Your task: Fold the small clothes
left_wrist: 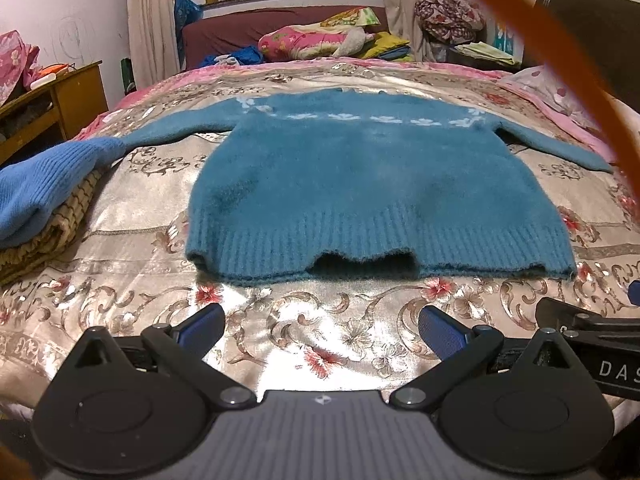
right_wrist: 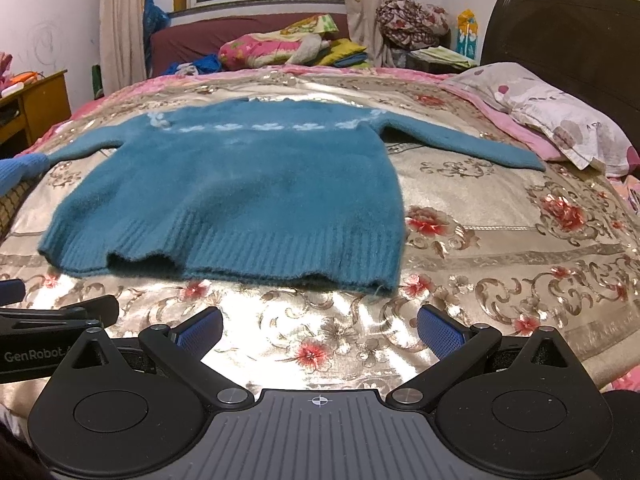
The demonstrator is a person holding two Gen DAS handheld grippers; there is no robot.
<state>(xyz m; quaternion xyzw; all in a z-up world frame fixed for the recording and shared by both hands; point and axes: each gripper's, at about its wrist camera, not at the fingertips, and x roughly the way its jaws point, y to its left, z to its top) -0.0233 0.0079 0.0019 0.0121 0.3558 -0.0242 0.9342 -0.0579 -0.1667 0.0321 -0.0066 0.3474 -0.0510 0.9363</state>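
Teal sweater [left_wrist: 372, 184] lies flat on the floral satin bedspread [left_wrist: 328, 344], front up, both sleeves spread out to the sides. It fills the centre of the left wrist view. In the right wrist view the sweater [right_wrist: 240, 196] sits centre-left, with bare bedspread [right_wrist: 500, 240] to its right.

Left gripper [left_wrist: 322, 330]: jaws spread wide, nothing between them. Blue fingertips [left_wrist: 202, 326] sit in the lower part of the frame, short of the ribbed hem [left_wrist: 380, 248]. The hem is above and between the two tips, not touching either. A strip of bedspread separates them.

Right gripper [right_wrist: 320, 330]: also released, jaws wide apart and holding nothing. Its fingertips [right_wrist: 438, 330] are below the hem [right_wrist: 248, 256]. The hem's right corner lies above the gap between the tips, near but apart. Most of the garment is off to the upper left of this gripper.

The hem is slightly lifted mid-span, with a dark gap under the ribbing left of centre.

The sweater's left sleeve cuff runs toward a lighter blue knit garment [left_wrist: 48, 184] at the left edge, lying on a tan woven item [left_wrist: 52, 232]. Contact between cuff and blue knit is possible, but fisheye distortion makes it hard to confirm.

A floral pillow [right_wrist: 560, 120] is at upper right in the right wrist view, beside the dark headboard [right_wrist: 568, 32]. An orange cable [left_wrist: 568, 60] crosses the upper right of the left wrist view, blurred.

Each gripper's body shows at the edge of the other's view, side by side.
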